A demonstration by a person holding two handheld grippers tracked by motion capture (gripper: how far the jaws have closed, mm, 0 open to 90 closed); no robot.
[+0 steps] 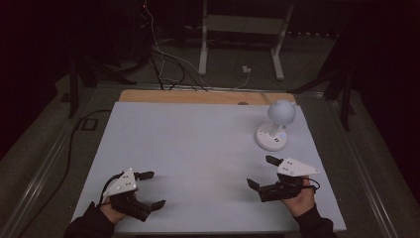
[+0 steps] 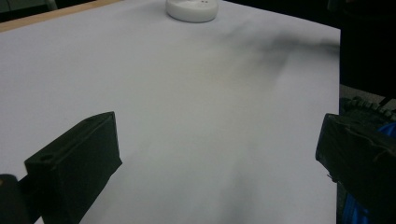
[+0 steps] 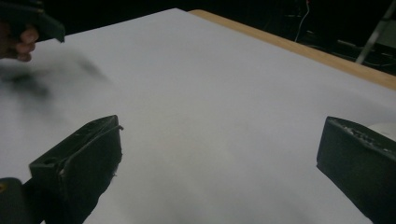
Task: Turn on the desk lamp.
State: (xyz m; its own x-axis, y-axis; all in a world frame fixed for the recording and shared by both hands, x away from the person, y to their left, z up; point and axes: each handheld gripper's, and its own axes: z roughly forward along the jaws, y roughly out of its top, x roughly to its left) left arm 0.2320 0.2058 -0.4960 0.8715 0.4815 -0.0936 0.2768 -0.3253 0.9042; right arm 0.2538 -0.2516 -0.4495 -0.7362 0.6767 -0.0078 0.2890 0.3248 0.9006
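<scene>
- Dark room; white sheet covers a wooden tabletop, bare wood strip showing along the far edge.
- Floor behind the table: loose cables and a white metal stand.
- White lamp, round base plus globe head, stands on the sheet at far right. Nothing touches it.
- Left gripper at the near-left corner, held in the person's left hand, jaws spread wide, nothing between them. Grey three-cornered plate on top.
- Left gripper view: both black jaws well apart over bare sheet, lamp base at the top edge, far off.
- Right gripper at near right, in the right hand, jaws also spread wide and empty. It's the closer of the two to the lamp, near side of it, clear gap between.
- Right gripper view: jaws wide apart over blank sheet; the other gripper and fingers sit at the top-left corner.
- Both grippers low over the sheet; contact with it can't be told.
</scene>
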